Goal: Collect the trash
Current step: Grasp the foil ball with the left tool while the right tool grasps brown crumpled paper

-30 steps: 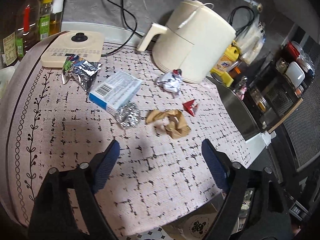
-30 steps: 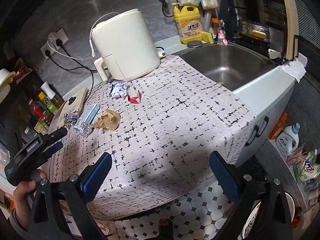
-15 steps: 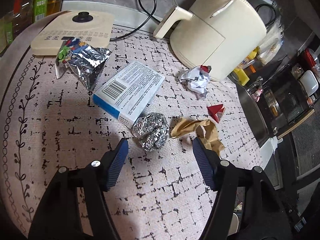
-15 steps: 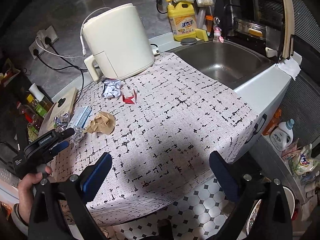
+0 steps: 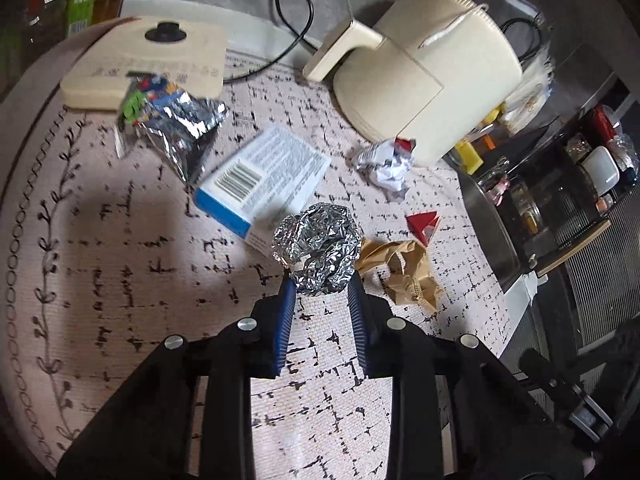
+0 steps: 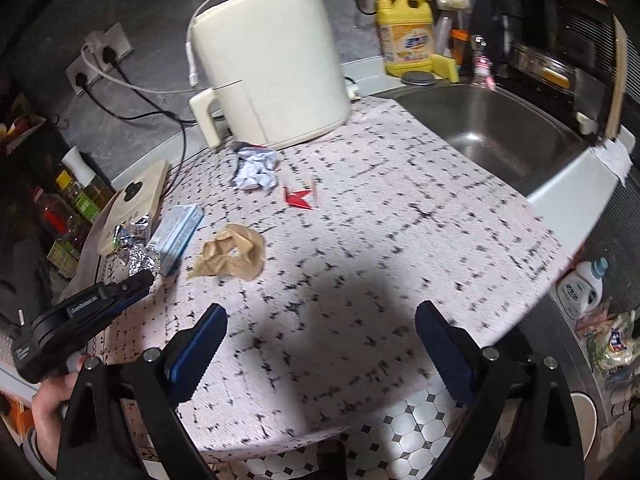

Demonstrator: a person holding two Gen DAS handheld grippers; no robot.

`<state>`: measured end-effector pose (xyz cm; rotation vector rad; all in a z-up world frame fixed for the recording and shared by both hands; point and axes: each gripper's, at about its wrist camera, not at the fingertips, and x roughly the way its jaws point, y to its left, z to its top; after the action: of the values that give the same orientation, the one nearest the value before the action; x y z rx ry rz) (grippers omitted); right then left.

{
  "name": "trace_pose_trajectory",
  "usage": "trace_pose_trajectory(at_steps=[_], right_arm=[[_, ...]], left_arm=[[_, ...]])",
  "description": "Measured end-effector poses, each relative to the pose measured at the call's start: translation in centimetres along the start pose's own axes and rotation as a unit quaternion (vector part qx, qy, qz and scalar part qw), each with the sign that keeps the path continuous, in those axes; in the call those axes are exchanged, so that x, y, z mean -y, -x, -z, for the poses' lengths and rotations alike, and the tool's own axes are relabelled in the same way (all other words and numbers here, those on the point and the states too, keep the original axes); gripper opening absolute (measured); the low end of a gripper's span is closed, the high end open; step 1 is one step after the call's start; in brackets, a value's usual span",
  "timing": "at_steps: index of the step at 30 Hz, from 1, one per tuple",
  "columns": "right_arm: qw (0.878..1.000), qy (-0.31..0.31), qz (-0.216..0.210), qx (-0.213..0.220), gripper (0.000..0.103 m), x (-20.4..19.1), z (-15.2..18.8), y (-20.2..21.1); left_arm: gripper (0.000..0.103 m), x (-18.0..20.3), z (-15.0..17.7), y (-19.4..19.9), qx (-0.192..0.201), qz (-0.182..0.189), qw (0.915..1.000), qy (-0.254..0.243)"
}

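The left tongs [image 5: 320,296] have just been closed around the foil ball [image 5: 316,254], which sits on the bench [image 5: 140,280] just beside the blue box [image 5: 264,178], evidently for lifting away. Whether the pads truly press on it cannot be told, the ball's underside being hidden. The right tongs [image 6: 320,344] are held wide apart and empty over bare cloth, with the brown paper wad [image 6: 234,254] well ahead.

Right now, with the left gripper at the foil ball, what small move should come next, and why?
Probably lift. The left gripper has just been closing, and its pads now flank and appear to press the foil ball, which touches the blue box; raising straight up should clear it.
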<state>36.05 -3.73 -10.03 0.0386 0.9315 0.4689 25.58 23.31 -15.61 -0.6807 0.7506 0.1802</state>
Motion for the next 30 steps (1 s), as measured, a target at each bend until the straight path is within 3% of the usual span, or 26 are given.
trace_pose_trajectory(at_steps=[8, 19, 20, 22, 23, 24, 30], right_arm=[[0.999, 0.035, -0.040, -0.010, 0.092, -4.2, -1.4, -2.8], [0.995, 0.078, -0.054, -0.021, 0.095, -8.1, -2.9, -8.1], [0.995, 0.081, -0.053, -0.023, 0.090, -8.3, -2.9, -8.5], [0.994, 0.083, -0.057, -0.038, 0.052, -8.4, -2.7, -9.3], [0.993, 0.088, -0.058, -0.059, 0.021, -8.5, -2.6, -10.0], [0.992, 0.091, -0.058, -0.071, 0.015, -8.5, -2.5, -10.3], [0.992, 0.097, -0.069, -0.047, 0.011, -8.1, -2.1, -7.9]], left_arm=[[0.027, -2.7, -0.3, 2.8, 0.017, -0.022, 0.9996, 0.002], [0.027, -4.9, 0.5, 5.7, 0.027, -0.041, 0.9988, 0.002], [0.027, -5.1, 0.6, 6.0, 0.027, -0.044, 0.9987, 0.003], [0.027, -5.5, 0.9, 6.4, 0.029, -0.046, 0.9985, 0.007], [0.027, -5.5, 0.9, 6.6, 0.031, -0.047, 0.9984, 0.008], [0.027, -5.6, 0.9, 6.8, 0.033, -0.048, 0.9983, 0.008], [0.027, -5.1, 1.0, 7.3, 0.038, -0.046, 0.9982, 0.007]])
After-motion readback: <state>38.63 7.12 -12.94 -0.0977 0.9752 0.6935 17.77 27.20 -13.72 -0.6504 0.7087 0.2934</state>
